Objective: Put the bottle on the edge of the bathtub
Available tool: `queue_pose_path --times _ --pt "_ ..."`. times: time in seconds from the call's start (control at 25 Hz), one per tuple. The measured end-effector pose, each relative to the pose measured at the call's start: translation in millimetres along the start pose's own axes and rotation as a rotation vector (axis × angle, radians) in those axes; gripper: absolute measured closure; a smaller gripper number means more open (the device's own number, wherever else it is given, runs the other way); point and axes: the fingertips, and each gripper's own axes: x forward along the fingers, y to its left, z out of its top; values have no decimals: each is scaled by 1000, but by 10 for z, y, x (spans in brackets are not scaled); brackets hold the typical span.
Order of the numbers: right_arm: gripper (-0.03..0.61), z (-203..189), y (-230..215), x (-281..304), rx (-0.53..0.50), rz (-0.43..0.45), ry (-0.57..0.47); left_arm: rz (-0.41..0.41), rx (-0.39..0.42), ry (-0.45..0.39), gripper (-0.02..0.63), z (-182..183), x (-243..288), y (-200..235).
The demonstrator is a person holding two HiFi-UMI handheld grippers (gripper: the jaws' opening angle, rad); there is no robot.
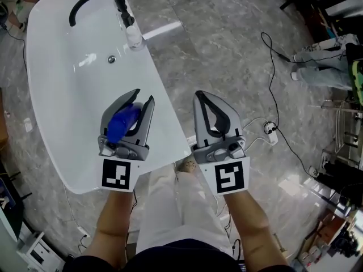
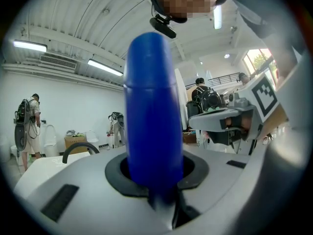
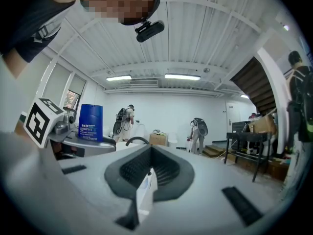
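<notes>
**Item 1: blue bottle** (image 1: 122,123). Plastic, rounded end, white print on its side in the right gripper view (image 3: 90,123). Held over the white bathtub (image 1: 57,67), above its near right part and just inside the right rim. Not touching the tub.

**Item 2: left gripper** (image 1: 143,95). Clamped on the bottle. Both dark pads press its lower body, and the rest sticks out well beyond the jaws (image 2: 152,111). The bottle sits centred betw. the jaws, not skewed to either side.

**Item 3: right gripper** (image 1: 199,95). Jaws closed together w. nothing betw. them (image 3: 146,180). Hangs off the tub, beside its right rim, over the grey stone-look floor (image 1: 227,50).

**Item 4: black faucet** (image 1: 93,1). At the tub's far end, arching over the basin.

**Item 5: drain** (image 1: 112,59). In the tub bottom, near the faucet.

**Item 6: small clear item** (image 1: 134,37). On the tub's right rim, at the faucet base. Kind can't be told.

**Item 7: black cable** (image 1: 273,67). On the floor, well right of the tub.
</notes>
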Motion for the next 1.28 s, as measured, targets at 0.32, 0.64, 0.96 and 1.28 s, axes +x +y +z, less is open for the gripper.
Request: queue_pose_path --times 0.32,0.64,0.96,1.28 --pt "581 -429 -50 249 19 -7 12 -21 -1 -28 509 -416 320 57" --pt "581 -754 -61 470 38 -19 26 -66 50 -25 509 -748 573 104" --pt "581 -1058 -51 626 25 -10 28 -116 58 -18 509 -1104 750 56" --pt "581 -1333 -17 761 37 -10 57 -148 59 -4 509 -1452 937 126"
